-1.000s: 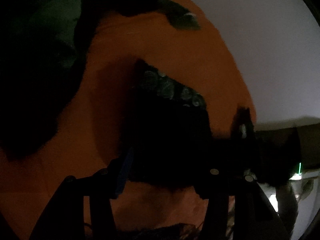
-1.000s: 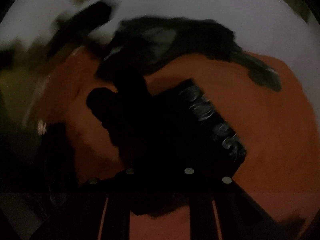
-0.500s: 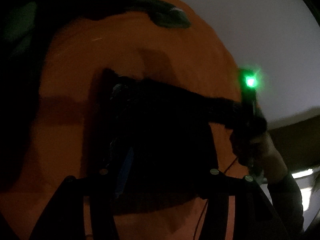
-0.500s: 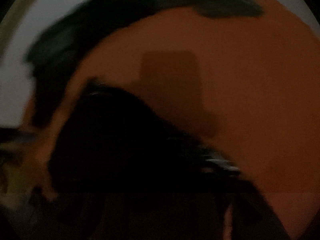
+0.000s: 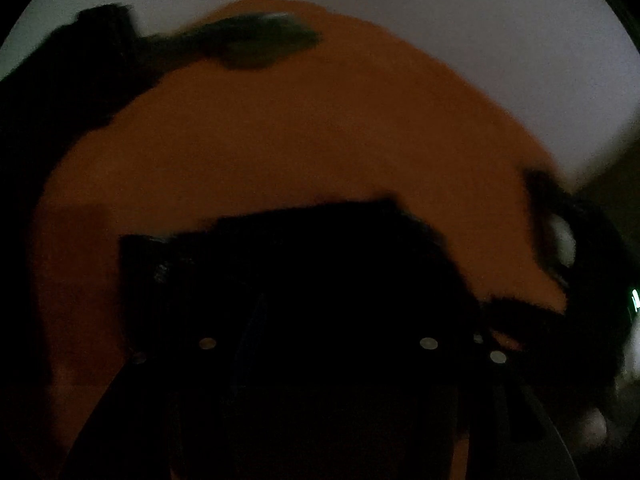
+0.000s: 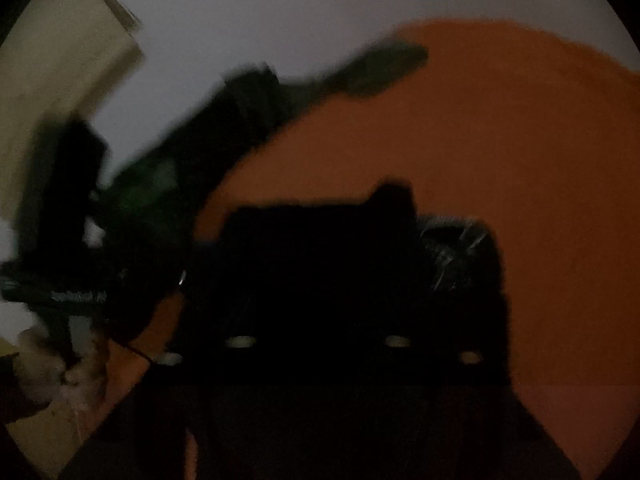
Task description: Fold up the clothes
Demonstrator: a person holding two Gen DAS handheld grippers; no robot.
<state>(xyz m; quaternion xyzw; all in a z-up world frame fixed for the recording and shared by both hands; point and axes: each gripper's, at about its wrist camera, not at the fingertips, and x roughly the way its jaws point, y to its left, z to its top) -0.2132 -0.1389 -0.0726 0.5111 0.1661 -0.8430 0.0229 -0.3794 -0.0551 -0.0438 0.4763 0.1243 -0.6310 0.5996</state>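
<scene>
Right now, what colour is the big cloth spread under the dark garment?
Orange cloth, clearest in the left wrist view.

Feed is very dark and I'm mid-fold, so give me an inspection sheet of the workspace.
Surface: orange sheet on pale top.
Job's things: black garment at near centre; dark green garment at the sheet's far edge.
Clutter: dark heap beside the sheet.
Grippers: left gripper, jaws lost in dark; right gripper closing, contents unreadable.
Cables: thin cable near the hand.
Surroundings: beige panel.
</scene>
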